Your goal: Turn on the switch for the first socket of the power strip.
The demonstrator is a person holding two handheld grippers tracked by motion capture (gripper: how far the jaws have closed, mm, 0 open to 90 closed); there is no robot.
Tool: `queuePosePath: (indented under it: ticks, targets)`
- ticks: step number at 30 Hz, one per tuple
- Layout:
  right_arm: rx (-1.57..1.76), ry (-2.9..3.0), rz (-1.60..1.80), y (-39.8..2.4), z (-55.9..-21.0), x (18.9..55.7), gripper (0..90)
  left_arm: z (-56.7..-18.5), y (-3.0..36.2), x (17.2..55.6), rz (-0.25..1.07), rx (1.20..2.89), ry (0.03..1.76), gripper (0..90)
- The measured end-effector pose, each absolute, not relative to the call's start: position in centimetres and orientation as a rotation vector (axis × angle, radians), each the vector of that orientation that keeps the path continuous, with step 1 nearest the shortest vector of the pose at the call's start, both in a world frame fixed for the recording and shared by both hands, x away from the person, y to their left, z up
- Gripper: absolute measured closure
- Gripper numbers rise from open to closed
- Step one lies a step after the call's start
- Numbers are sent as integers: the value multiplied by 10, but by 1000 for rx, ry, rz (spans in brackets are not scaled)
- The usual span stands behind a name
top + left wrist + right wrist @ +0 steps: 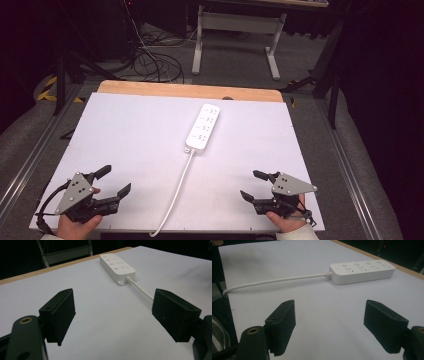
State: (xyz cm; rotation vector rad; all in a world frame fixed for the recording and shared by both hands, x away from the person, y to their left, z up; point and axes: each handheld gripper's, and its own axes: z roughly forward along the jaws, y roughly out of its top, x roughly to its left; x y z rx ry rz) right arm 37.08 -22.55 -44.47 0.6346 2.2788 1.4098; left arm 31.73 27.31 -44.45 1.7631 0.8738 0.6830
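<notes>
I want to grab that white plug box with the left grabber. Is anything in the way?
No, nothing visible blocks it. Between the open left gripper and the power strip lies only bare white table. The strip's own cord runs past to the gripper's right.

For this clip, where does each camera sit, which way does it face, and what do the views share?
High view: above the person's side, facing forward and down on the table; left gripper, right gripper and both hands show.
Left gripper view: rides the left gripper, looking between its open jaws toward the power strip.
Right gripper view: rides the right gripper, jaws open, facing the strip side-on.
Shared: power strip and its cable.
</notes>
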Motion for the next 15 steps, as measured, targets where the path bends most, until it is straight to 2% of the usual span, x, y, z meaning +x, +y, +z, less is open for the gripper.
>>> queuePosePath:
  ticks: [15]
  targets:
    - [622,2285,1403,-224,-445,370,258,-445,271,316,706,1773,868,197]
